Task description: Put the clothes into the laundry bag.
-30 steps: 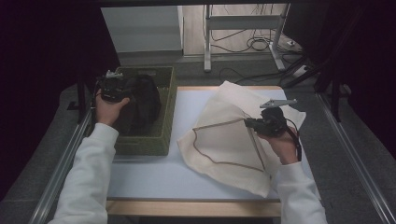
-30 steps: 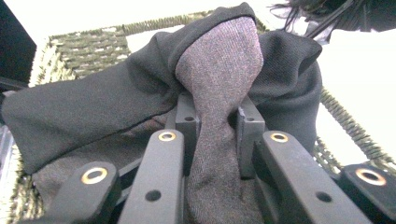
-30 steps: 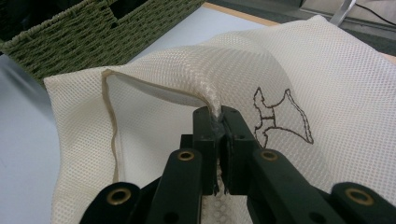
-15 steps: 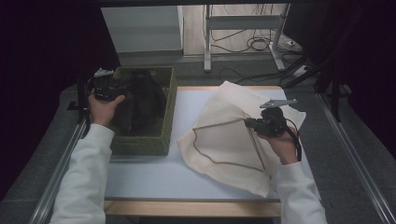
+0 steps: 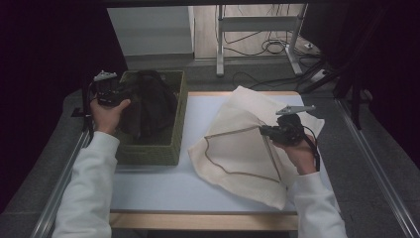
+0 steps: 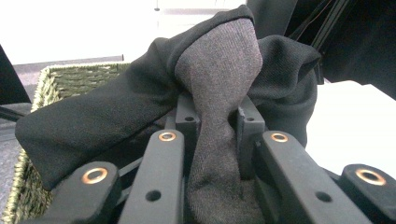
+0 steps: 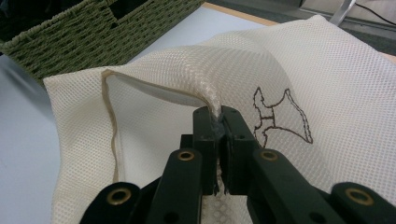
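We see a matt black knit garment (image 6: 219, 65), soft cloth; a cream mesh bag (image 7: 327, 70), open-weave with stitched brown trim; a rough woven green basket (image 5: 171, 141); a smooth matt white bench (image 5: 163, 186) with wood edge; matt black plastic tongs, brass-coloured rivets.

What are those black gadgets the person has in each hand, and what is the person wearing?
They are handheld two-jaw grippers. The left gripper and right gripper are black, each topped by a grey three-cornered plate. Seen close, the jaws are flat black bars jointed with copper-coloured rivets. A black cable loops from the right gripper. Both arms wear long white sleeves.
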A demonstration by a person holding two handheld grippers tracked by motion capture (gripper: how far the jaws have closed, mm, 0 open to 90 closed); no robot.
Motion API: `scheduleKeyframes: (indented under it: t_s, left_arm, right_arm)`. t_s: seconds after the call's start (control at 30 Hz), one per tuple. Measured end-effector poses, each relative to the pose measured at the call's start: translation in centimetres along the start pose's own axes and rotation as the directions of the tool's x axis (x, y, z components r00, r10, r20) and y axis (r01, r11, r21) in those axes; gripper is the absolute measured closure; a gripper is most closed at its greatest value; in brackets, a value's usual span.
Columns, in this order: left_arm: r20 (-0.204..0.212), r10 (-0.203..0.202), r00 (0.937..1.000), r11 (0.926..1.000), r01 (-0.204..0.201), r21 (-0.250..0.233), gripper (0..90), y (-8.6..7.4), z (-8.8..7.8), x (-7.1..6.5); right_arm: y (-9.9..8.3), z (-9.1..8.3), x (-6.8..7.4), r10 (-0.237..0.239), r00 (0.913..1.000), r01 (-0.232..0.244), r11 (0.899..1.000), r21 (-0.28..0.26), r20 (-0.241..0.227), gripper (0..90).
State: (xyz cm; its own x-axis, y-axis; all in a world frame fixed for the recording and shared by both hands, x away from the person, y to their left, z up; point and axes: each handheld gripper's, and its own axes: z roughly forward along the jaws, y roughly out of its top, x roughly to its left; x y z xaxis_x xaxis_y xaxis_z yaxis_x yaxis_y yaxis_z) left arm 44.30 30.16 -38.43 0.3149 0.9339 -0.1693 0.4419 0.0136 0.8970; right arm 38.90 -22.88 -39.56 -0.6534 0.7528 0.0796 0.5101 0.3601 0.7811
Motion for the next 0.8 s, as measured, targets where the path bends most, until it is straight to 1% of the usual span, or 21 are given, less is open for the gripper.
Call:
scheduleKeyframes:
  t_s: [0.23, 0.5, 0.8]
  left_arm:
    - [0.001, -0.001, 1.0, 0.9997, 0.001, -0.023, 77.1, 0.2, -0.5, 0.0]
    - [0.005, 0.011, 0.9999, 0.9992, -0.011, -0.04, 77.1, 0.7, -1.1, -0.3]
    - [0.018, 0.013, 0.9998, 0.9986, -0.012, -0.052, 77.0, 0.9, -1.5, -0.5]
  right_arm:
    - [0.0, 0.0, 0.0, 0.0, 1.0, 0.0, 1.0, 0.0, 0.0, 85.5]
    - [0.0, -0.1, 0.0, -0.002, 1.0, 0.002, 1.0, -0.003, 0.002, 85.5]
    - [0.0, -0.1, -0.1, -0.002, 1.0, 0.002, 1.0, -0.003, 0.002, 85.5]
